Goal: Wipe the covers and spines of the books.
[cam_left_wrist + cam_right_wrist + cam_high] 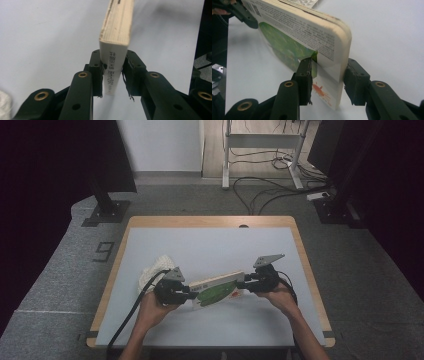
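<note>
A thick board book (215, 290) with a green picture on its cover hangs just above the table between both grippers. My left gripper (192, 295) is shut on its spine end, and in the left gripper view both pads (98, 72) press the white printed spine (113, 70). My right gripper (242, 282) is shut on the opposite end. In the right gripper view the book (312, 30) stands on edge, tilted, with one pad (307, 75) on the cover and the other on the back. The left gripper (244, 13) shows at the book's far end.
A crumpled white cloth (155, 267) lies on the grey mat (210, 245) just behind my left gripper. The wooden table edge (210, 221) frames the mat. Stand bases (107, 212), desk legs and cables sit on the floor beyond the table.
</note>
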{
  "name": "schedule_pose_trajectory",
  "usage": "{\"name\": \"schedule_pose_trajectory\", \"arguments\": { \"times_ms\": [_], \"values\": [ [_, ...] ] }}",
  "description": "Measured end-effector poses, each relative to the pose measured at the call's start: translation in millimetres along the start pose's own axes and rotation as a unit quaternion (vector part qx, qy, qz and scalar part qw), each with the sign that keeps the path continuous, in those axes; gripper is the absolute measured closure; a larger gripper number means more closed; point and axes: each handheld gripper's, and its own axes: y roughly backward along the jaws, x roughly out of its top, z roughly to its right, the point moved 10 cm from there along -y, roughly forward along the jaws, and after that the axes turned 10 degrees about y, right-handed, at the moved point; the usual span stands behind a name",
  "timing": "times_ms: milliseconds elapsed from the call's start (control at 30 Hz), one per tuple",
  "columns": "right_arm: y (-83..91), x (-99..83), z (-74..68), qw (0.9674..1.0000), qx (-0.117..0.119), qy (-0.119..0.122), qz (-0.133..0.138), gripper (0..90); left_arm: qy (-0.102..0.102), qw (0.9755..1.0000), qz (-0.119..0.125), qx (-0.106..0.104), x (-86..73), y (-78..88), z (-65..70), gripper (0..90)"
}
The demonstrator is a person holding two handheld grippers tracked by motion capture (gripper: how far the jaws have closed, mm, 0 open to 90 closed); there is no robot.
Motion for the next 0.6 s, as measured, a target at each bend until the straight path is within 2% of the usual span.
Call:
{"name": "schedule_pose_trajectory", "arguments": {
  "times_ms": [133,267,600],
  "values": [
    [-1.4,4.0,-0.7,1.0000,-0.006,0.006,0.004,59.9,-0.006,1.0000,0.003,0.006,4.0,4.6,-3.6,69.8],
    [-0.7,9.1,-0.7,0.9998,-0.012,0.012,0.013,60.6,-0.015,0.9997,0.006,0.020,10.6,9.7,-7.4,68.9],
    [1.8,23.1,2.9,0.9987,-0.036,0.021,0.027,63.7,-0.019,0.9988,0.016,0.042,26.9,12.7,-27.3,64.6]
  ]
}}
